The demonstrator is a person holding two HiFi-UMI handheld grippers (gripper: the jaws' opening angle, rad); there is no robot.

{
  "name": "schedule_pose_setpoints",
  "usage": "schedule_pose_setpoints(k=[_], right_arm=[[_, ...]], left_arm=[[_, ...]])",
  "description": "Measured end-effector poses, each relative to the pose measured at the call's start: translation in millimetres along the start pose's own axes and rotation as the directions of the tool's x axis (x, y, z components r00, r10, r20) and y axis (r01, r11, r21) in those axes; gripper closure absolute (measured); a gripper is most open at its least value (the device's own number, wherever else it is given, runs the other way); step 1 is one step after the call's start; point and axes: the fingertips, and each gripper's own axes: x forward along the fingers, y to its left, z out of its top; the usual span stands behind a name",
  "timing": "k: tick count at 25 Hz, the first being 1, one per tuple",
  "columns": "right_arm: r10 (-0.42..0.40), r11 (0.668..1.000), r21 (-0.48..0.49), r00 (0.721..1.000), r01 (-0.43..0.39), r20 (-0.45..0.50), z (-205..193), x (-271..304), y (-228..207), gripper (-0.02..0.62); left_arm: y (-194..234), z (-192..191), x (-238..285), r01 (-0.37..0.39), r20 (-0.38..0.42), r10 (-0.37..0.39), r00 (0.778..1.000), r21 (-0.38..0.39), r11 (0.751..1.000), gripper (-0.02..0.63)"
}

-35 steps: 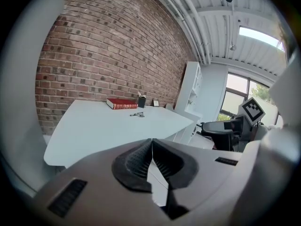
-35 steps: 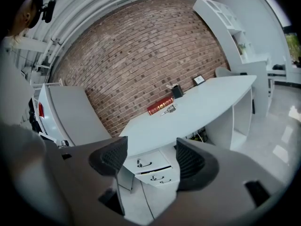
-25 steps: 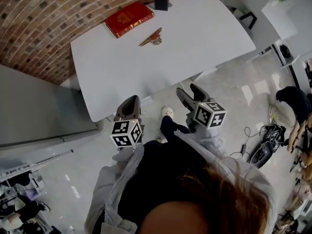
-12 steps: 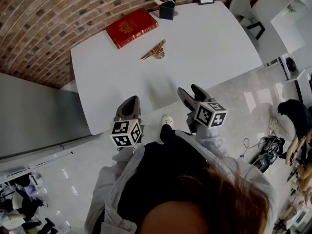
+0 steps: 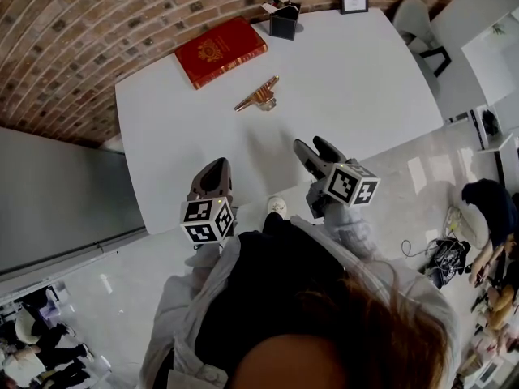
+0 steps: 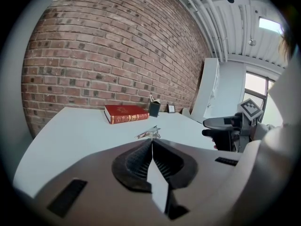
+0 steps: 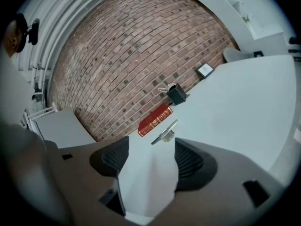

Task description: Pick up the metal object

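A slim metal object (image 5: pixel 259 96) (image 6: pixel 149 133) (image 7: pixel 165 131) lies on the white table (image 5: pixel 365 79), in front of a red book (image 5: pixel 220 50). Both grippers hang over the table's near edge, well short of it. My left gripper (image 5: pixel 212 171) (image 6: pixel 151 147) is shut with nothing between its jaws. My right gripper (image 5: pixel 315 152) (image 7: pixel 150 152) is open and empty, and the metal object shows far off through its gap. From the left gripper view, the right gripper (image 6: pixel 221 126) is at the right.
A black pen holder (image 5: pixel 285 21) and a small framed picture (image 5: pixel 353 1) stand at the table's far edge by the brick wall (image 5: pixel 81 39). A grey cabinet (image 5: pixel 57 193) is to the left. A white chair (image 5: pixel 418 23) stands at the far right; a person (image 5: pixel 491 205) is on the floor at right.
The head view has shifted, so the table sits lower and closer in the frame. Both grippers now reach slightly further over the table's near edge. Their jaws have not changed.
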Motion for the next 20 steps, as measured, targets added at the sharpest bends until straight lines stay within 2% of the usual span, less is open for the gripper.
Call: schedule_pose_setpoints(k=[8, 13, 20], right_arm=[[0.05, 0.994, 0.1, 0.999, -0.05, -0.005, 19, 36, -10, 0.285], [0.083, 0.971, 0.224, 0.997, -0.081, 0.001, 20, 56, -7, 0.291], [0.099, 0.94, 0.33, 0.995, -0.09, -0.01, 18, 77, -9, 0.295]], left_arm=[[9, 4, 14, -0.024, 0.016, 0.024, 1.0, -0.006, 1.0, 0.589], [13, 4, 13, -0.03, 0.015, 0.03, 0.999, -0.014, 0.999, 0.589], [24, 3, 21, -0.049, 0.012, 0.049, 0.999, -0.026, 0.998, 0.589]])
